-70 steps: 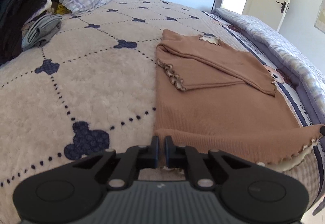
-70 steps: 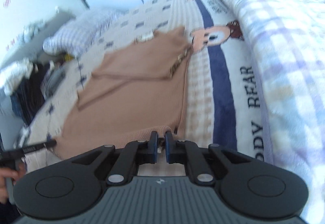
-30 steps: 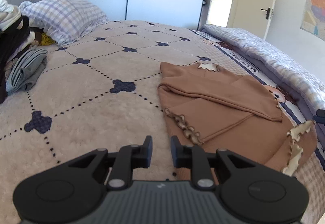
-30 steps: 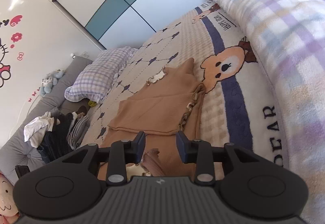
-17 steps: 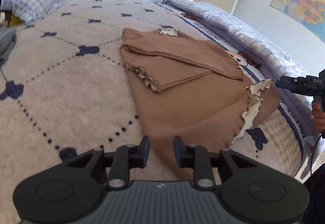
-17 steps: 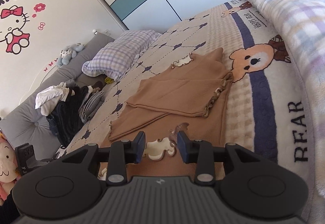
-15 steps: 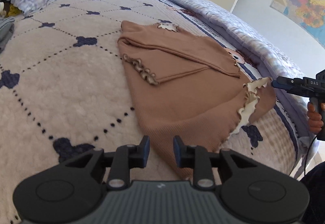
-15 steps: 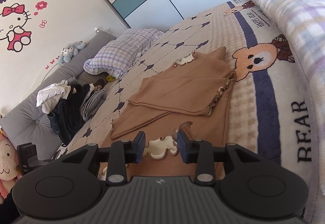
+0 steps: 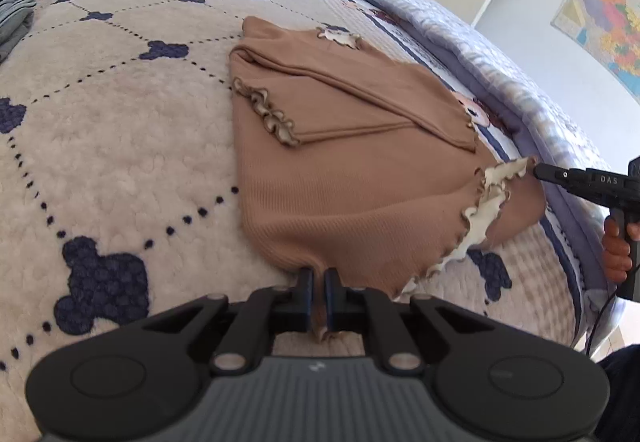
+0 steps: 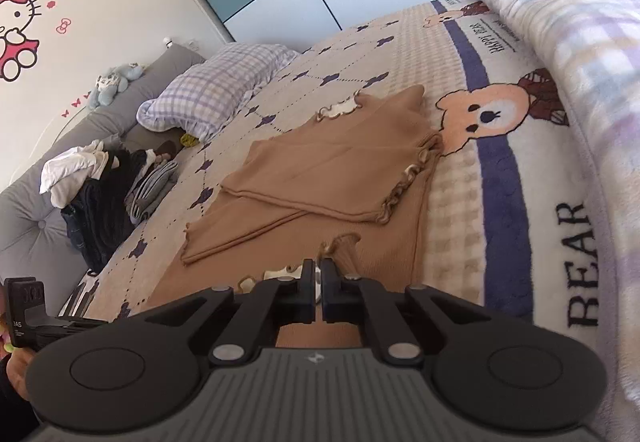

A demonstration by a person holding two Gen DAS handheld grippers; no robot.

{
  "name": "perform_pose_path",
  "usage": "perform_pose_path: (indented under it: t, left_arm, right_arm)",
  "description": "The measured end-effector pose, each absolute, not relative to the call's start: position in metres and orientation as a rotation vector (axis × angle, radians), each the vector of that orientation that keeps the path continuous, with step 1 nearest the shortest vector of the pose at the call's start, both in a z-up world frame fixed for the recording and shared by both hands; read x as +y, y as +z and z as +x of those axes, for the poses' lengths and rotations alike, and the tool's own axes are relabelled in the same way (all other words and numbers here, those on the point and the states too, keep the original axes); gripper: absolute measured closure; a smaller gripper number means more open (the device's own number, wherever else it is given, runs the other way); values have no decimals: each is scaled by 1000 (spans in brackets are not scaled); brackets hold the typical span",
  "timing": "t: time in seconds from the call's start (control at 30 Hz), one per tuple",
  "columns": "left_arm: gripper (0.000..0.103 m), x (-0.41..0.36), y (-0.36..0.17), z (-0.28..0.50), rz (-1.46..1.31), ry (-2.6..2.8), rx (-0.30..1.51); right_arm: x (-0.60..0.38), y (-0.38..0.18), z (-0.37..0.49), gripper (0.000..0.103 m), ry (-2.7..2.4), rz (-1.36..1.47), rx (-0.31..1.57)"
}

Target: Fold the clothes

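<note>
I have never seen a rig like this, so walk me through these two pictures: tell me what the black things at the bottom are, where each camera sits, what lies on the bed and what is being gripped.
There is no robot here. A person holds a two-finger gripper in each hand, and a fisheye camera on each looks forward along its fingers. The black shapes at the bottom are those tools. One picture is from the left gripper, the other from the right gripper. On the bed lies a brown top with frilly cream edging, its sleeves folded across it. Both grippers are shut on its near hem, one near each corner. From the left view you also see the right tool and the hand holding it. Further back are a checked pillow and a pile of other clothes.
</note>
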State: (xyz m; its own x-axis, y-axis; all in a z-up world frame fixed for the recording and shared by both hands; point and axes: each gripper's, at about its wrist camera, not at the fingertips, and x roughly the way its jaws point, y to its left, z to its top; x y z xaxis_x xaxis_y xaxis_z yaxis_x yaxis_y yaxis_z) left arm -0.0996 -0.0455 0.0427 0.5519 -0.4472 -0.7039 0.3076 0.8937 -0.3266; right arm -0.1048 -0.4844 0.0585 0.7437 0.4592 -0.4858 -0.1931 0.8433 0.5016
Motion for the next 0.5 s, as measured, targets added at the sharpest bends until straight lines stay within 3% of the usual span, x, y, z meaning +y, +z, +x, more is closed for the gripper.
perform_pose_path:
  t: [0.17,0.27,0.33,0.4,0.5]
  left_arm:
    - [97,-39,58,-95,-245,-435,840]
    - [97,-36,64,-91,-283,-413,815]
    - [97,-37,67,-86,-305,-395,814]
    - [97,-37,71,-81,-330,-379,807]
    - [97,-37,74,-71,-358,-356,796]
  right_arm:
    - [-484,62,-104,102,343,404,618]
    - [-481,62,-103,95,356,379,627]
    - [-484,65,-106,85,382,394,604]
    - [-489,71,-112,63,410,429,560]
    - [-488,69,-113,61,394,405,573]
